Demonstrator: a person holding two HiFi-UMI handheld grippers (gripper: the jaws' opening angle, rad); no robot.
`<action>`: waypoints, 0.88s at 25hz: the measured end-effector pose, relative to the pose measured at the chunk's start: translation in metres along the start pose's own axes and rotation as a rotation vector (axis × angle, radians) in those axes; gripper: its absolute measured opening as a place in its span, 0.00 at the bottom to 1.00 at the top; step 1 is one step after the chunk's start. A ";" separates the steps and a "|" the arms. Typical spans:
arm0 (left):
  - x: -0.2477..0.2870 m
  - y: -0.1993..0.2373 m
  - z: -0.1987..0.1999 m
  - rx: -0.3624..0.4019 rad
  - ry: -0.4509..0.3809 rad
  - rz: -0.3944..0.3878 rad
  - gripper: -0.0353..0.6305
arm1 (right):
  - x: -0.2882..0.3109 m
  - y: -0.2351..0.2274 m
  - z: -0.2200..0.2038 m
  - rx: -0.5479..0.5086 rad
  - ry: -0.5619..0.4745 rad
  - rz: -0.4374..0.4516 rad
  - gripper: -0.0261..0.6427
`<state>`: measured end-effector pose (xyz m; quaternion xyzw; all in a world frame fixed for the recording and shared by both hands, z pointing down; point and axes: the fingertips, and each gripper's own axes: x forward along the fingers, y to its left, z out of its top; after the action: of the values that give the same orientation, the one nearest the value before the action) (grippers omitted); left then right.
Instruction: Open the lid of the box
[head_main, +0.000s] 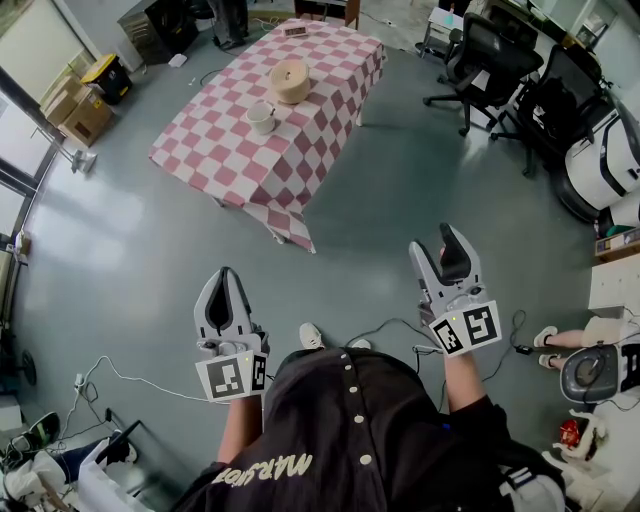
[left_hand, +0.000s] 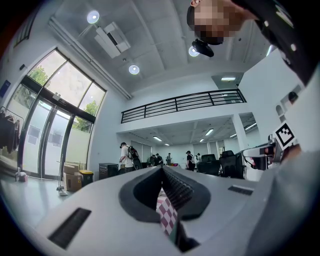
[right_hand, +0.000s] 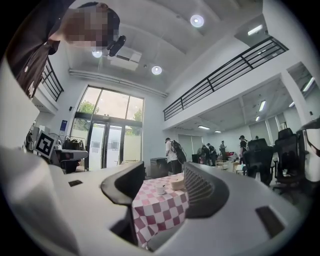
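A round tan box (head_main: 290, 80) with its lid on sits on a table under a red-and-white checked cloth (head_main: 230, 160), far ahead of me, with a white cup (head_main: 262, 117) beside it. Both grippers hang level over the grey floor, well short of the table. My left gripper (head_main: 228, 274) is shut with nothing in it; in its own view the left gripper (left_hand: 162, 169) has its jaws meeting at the tips. My right gripper (head_main: 447, 233) is open and empty. Between the right gripper (right_hand: 162, 172) jaws I see the distant box (right_hand: 177, 184) and cup (right_hand: 160, 189).
Black office chairs (head_main: 480, 60) stand right of the table, and a white machine (head_main: 600, 170) further right. Cardboard boxes (head_main: 75, 110) and a black cabinet (head_main: 160, 25) are at the far left. Cables (head_main: 130, 380) trail on the floor near my feet. Several people stand beyond the table.
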<state>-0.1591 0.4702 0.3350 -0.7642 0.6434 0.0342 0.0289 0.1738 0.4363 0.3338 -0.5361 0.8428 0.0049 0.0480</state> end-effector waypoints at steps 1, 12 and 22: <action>0.001 0.000 0.000 0.001 0.000 -0.001 0.07 | 0.000 0.000 -0.001 0.000 0.001 0.001 0.40; 0.003 -0.001 -0.001 -0.001 0.001 -0.005 0.07 | 0.002 -0.002 -0.004 -0.019 0.021 -0.009 0.54; 0.002 0.012 -0.001 -0.008 0.002 0.002 0.07 | 0.011 0.012 -0.004 -0.063 0.032 0.013 0.76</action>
<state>-0.1703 0.4664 0.3361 -0.7638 0.6439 0.0358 0.0251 0.1578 0.4310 0.3361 -0.5320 0.8462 0.0233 0.0175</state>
